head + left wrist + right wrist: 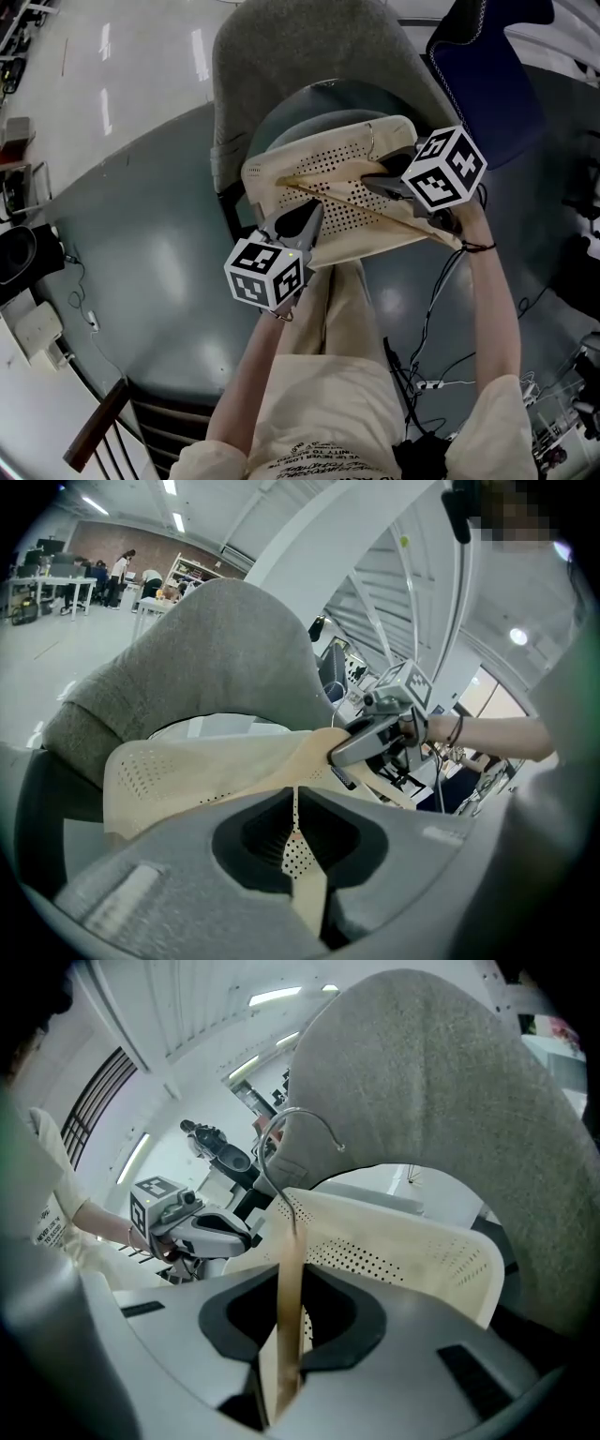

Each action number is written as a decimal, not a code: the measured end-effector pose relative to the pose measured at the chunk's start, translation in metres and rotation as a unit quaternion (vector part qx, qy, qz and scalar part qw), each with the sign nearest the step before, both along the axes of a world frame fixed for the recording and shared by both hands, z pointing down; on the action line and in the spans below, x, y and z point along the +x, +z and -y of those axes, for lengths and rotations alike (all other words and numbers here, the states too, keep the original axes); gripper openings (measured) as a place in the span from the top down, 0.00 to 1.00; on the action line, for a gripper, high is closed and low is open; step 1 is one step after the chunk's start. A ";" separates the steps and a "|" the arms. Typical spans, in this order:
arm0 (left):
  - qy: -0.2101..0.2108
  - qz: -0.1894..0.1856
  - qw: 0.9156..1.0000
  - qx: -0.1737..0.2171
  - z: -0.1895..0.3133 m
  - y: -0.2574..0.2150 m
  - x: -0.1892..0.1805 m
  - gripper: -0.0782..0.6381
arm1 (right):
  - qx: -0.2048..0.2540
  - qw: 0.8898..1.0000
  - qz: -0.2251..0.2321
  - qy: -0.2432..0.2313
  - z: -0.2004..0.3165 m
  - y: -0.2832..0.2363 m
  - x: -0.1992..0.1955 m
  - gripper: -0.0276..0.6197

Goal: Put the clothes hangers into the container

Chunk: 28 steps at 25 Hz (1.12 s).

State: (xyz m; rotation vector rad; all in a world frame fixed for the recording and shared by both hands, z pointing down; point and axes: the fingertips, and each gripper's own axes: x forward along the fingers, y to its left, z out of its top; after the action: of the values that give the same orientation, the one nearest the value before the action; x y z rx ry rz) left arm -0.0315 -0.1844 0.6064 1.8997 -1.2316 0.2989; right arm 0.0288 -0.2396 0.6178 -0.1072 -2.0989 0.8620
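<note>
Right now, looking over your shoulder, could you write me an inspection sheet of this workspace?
Surface: grey upholstered chair; the container sits over its seat.
Job's things: cream perforated plastic container; one wooden clothes hanger with a metal hook slanting across it.
Clutter: nothing seen.
Grippers: left gripper shut on the container's wall; right gripper shut on the hanger.
Cables: black cables on the floor at the person's right.
Surroundings: dark blue chair behind; pale shiny floor.
</note>
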 end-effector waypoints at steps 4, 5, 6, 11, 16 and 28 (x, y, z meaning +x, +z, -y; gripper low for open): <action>-0.002 -0.003 1.000 -0.001 0.002 0.006 0.001 0.85 | -0.005 1.000 -0.006 -0.005 -0.002 0.009 -0.002 0.87; -0.003 -0.004 1.000 -0.002 0.001 0.007 0.001 0.85 | -0.005 1.000 -0.007 -0.006 -0.003 0.010 -0.003 0.87; -0.004 -0.005 1.000 -0.002 0.001 0.008 0.001 0.85 | -0.006 1.000 -0.007 -0.007 -0.003 0.012 -0.004 0.87; -0.009 -0.008 1.000 -0.005 -0.003 0.012 0.001 0.85 | -0.006 1.000 -0.004 -0.001 -0.001 0.016 -0.008 0.87; -0.013 -0.008 1.000 -0.010 -0.007 0.020 -0.002 0.85 | -0.011 1.000 -0.004 0.025 0.006 0.025 -0.014 0.87; -0.024 -0.010 0.999 -0.020 -0.013 0.030 0.001 0.85 | -0.016 0.993 -0.035 0.110 0.032 0.058 -0.010 0.82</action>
State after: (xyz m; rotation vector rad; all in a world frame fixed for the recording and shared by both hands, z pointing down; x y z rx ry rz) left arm -0.0310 -0.1714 0.6367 1.8317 -1.2471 0.2753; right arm 0.0193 -0.2719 0.6759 0.1397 -2.0564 1.0154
